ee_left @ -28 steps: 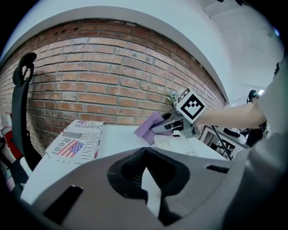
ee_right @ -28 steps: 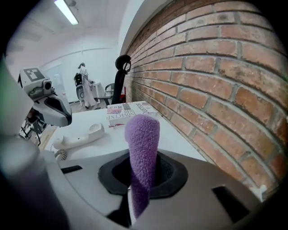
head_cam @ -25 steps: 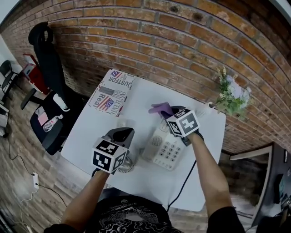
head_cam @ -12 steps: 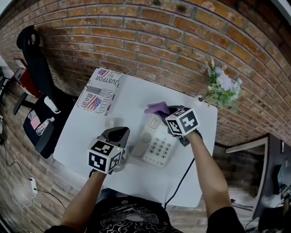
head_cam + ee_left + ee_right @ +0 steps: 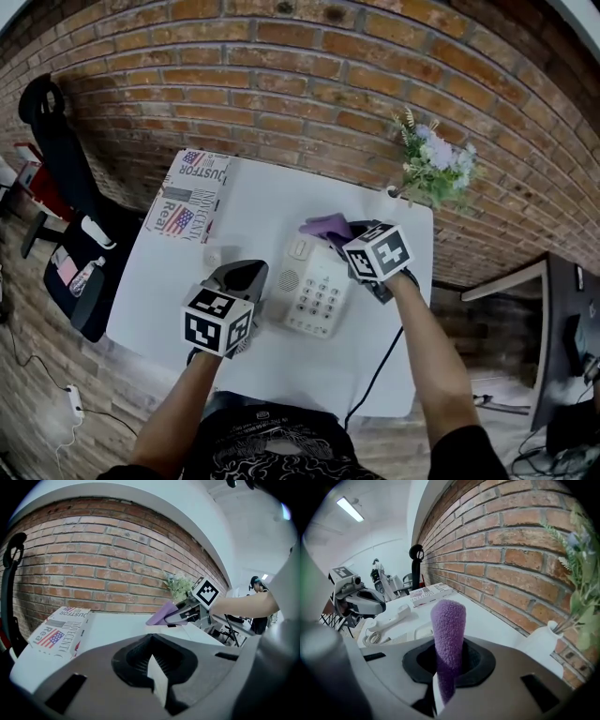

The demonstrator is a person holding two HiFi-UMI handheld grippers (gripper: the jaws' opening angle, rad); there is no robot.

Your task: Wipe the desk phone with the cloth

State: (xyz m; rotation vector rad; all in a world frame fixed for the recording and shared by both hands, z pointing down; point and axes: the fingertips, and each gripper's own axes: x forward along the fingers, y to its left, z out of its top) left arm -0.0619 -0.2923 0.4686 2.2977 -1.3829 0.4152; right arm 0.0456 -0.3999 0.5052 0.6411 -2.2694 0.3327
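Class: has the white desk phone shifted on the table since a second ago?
No. The white desk phone stays equally far from the printed cardboard box and the white table's near edge; only the camera turned.

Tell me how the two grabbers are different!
The right gripper pinches a purple cloth; the left gripper is shut on nothing. The right gripper is by the phone's far end; the left gripper is nearer the person, beside the phone. Both are dark and over the white table.
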